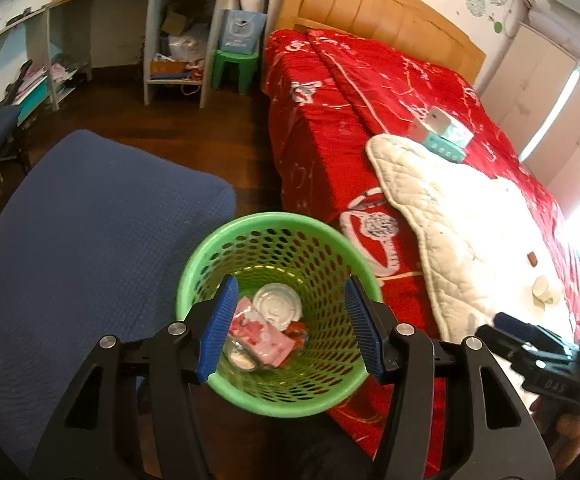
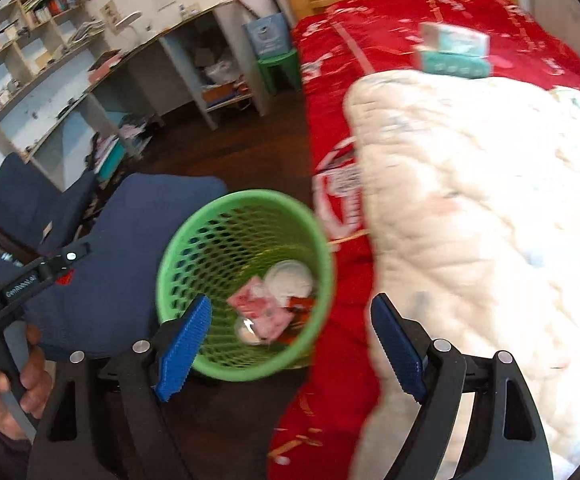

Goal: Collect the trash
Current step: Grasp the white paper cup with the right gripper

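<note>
Left gripper, black frame with blue ribbed pads, hangs over the green perforated plastic wastebasket; its jaws stand apart with nothing between them. Right gripper, same build, is spread wider and likewise grips nothing, one pad over the basket's near rim, the other over the bed edge. The basket stands on the dark wooden floor, between the navy blue cushioned seat and the red patterned bedspread. Inside lie a round white plastic lid, a pink crumpled wrapper, an orange scrap and a small pale item beneath; the last two cannot be identified. A white quilted pad lies on the bed with small pieces on it, washed out by window glare. The right wrist view is motion-blurred throughout. Farther back, teal tissue packs sit on the bedspread
</note>
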A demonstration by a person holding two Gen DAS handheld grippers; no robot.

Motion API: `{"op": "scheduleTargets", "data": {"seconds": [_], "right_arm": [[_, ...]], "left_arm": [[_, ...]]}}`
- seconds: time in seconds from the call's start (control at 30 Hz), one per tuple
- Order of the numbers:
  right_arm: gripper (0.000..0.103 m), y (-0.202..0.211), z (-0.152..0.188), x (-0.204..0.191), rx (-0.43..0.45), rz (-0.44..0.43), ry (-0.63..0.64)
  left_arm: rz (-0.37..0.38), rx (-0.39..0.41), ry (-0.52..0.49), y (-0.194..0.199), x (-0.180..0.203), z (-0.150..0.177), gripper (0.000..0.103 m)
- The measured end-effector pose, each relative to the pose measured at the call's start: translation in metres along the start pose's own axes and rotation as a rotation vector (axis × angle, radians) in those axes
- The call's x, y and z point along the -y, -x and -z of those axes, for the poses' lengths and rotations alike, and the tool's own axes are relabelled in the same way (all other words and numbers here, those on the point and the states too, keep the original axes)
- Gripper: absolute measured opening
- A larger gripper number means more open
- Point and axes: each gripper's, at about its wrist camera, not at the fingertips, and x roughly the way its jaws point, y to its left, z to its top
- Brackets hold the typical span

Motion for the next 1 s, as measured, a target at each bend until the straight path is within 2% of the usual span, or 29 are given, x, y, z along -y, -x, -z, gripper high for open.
{"op": "scheduleTargets", "data": {"seconds": [0.33, 0.53, 0.7, 0.87, 1.0], "right_arm": [[0.083, 0.065, 0.006, 0.118, 0.082, 0.18, -0.159], [0.086, 0.101, 0.016, 0.2, 0.113, 0.258, -0.31], [0.086, 0.12, 0.017, 0.264, 0.134, 0.279, -0.457], [0.086, 0.126, 0.012, 0.31, 0.155, 0.295, -0.595], [0.086, 0.117, 0.013, 0.351, 0.162, 0.257, -0.764]], "left_arm": [[0.056, -0.024, -0.08, -0.014, 0.061, 0.002, 0.058], [0.1, -0.046, -0.145, -0.029, 0.107, 0.004, 0.058], [0.129, -0.061, -0.198, -0.04, 0.138, 0.003, 0.06], [0.155, -0.07, -0.247, -0.051, 0.169, -0.003, 0.06], [0.175, -0.071, -0.289, -0.061, 0.196, -0.01, 0.062]]}}
